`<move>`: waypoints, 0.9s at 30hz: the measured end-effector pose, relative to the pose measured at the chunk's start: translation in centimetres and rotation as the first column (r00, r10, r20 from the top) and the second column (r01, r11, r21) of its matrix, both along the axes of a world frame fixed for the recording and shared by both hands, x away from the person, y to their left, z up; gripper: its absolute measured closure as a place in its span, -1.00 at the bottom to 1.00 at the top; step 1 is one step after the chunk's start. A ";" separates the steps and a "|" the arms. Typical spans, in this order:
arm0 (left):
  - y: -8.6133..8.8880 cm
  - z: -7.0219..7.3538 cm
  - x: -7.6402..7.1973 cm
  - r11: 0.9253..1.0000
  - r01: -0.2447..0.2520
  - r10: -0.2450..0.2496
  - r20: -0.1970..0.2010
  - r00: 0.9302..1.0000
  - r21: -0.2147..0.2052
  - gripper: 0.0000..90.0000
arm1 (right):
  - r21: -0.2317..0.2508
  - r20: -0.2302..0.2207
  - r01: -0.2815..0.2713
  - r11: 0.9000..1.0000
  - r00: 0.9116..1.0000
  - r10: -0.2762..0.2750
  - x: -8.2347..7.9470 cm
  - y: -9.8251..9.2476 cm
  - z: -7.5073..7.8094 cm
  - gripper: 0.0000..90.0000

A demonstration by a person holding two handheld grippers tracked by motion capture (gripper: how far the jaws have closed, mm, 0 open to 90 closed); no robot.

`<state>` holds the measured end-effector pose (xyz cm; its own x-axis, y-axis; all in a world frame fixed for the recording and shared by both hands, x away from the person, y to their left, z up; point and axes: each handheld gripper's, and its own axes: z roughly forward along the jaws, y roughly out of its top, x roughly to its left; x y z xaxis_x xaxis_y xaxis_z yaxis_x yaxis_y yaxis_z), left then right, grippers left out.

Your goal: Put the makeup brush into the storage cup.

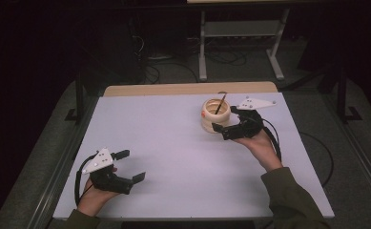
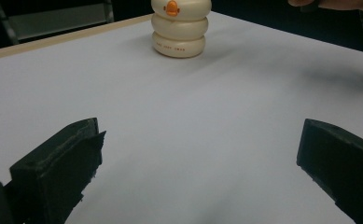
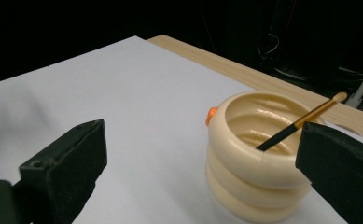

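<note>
Fingers spread wide on both hand-held grippers, neither one holding anything, as a person works at a white tabletop with a wooden strip along its far edge. At the near left corner, the left gripper hovers just over the bare surface, gripped in the person's left hand; its two black fingers frame empty white tabletop in the left gripper view, with the cream cup standing well apart at the far side. That cream ribbed cup (three stacked rings in shape, with a small orange mark on its side) stands upright at the far right of the tabletop. A thin stick, black at the lower part and orange-to-tan at the tip, leans inside it and pokes out over the rim. The right gripper, in the person's right hand, sits just beside the cup on its near right side. In the right gripper view, one black finger stands in front of the cup's right edge, the other well to its left.
</note>
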<state>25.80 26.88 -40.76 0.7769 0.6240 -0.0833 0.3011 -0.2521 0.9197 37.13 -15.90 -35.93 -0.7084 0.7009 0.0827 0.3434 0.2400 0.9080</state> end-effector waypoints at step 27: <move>0.1 0.1 -0.1 1.000 0.000 0.000 0.002 1.000 0.010 -1.00 | 0.008 -0.005 -0.001 1.000 1.000 0.001 -4.6 -2.3 -1.8 -0.97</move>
<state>25.74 27.02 -40.70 0.7770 0.6249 -0.0757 0.2993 -0.2610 0.9178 32.57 -18.21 -37.70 -0.7085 0.6997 0.0919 0.3480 0.2330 0.9081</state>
